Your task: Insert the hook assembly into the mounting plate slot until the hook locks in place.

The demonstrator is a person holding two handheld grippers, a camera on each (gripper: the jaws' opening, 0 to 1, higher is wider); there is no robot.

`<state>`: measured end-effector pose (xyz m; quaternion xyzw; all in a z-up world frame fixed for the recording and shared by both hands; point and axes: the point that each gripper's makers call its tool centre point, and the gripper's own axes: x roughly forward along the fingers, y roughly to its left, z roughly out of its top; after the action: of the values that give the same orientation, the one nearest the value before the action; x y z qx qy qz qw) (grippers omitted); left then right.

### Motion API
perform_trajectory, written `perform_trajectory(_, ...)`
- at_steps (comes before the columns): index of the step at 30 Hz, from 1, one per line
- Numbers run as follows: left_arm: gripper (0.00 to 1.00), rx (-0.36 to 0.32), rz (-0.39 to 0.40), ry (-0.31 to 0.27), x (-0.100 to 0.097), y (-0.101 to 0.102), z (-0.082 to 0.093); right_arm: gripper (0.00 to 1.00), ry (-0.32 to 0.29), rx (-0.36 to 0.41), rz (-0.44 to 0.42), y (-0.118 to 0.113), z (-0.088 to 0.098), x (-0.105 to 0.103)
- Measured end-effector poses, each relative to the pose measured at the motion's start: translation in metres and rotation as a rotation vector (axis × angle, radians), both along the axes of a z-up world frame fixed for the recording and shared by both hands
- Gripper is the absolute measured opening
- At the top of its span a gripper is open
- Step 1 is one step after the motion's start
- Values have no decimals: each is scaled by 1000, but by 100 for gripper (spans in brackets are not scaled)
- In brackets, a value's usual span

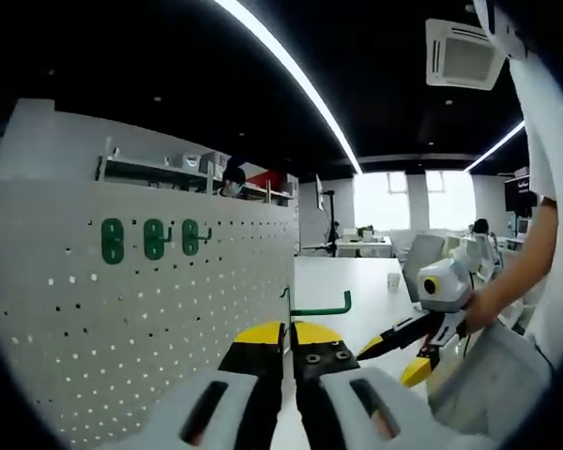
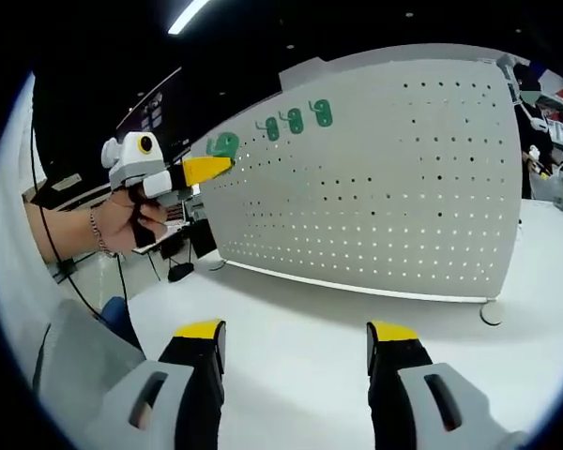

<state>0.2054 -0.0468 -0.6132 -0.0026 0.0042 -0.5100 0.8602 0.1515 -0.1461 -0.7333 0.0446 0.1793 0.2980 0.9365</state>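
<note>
A white pegboard mounting plate [image 1: 169,309] stands upright on the table, with three green hooks [image 1: 154,238] hanging in a row near its top. My left gripper [image 1: 289,334] is shut on another green hook assembly [image 1: 321,308], held beside the board's right end. In the right gripper view this gripper [image 2: 214,168] sits at the board's [image 2: 403,178] left edge, the held hook [image 2: 225,145] touching or nearly touching it, left of the mounted hooks [image 2: 295,121]. My right gripper [image 2: 296,334] is open and empty above the table; it also appears low at the right [image 1: 422,339] of the left gripper view.
The white table [image 2: 300,309] stretches in front of the board, whose round foot [image 2: 493,312] rests at the right. A person's hand [image 2: 122,220] holds the left gripper. A small cup [image 1: 392,281] and a grey screen [image 1: 420,258] stand further along the table.
</note>
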Motion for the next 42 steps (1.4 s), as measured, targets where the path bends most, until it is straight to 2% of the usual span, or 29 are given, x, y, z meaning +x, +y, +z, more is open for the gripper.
perform_trajectory(9, 2, -17, 51, 19, -7, 16, -6, 58, 1, -2, 11, 5, 0, -1)
perform_trajectory(16, 2, -10, 56, 27, -7, 16, -9, 58, -25, 6, 14, 7, 10, 1)
perform_trajectory(19, 2, -11, 59, 28, -6, 16, -9, 59, -107, 77, 34, 15, 36, 0)
perform_trajectory(22, 2, -1, 54, 24, -7, 14, -10, 59, -213, 100, 47, 21, 64, 0)
perform_trajectory(26, 2, 0, 55, 19, -8, 13, -9, 57, -297, 172, 53, 25, 98, 0)
perform_trajectory(31, 2, 0, 62, 17, -6, 14, -9, 54, -319, 189, 84, 33, 109, -1)
perform_trajectory(37, 2, 2, 67, 17, -6, 15, -9, 53, -314, 188, 92, 35, 107, -1)
perform_trajectory(42, 2, -4, 74, 18, -7, 14, -9, 49, -300, 236, 107, 43, 110, -2)
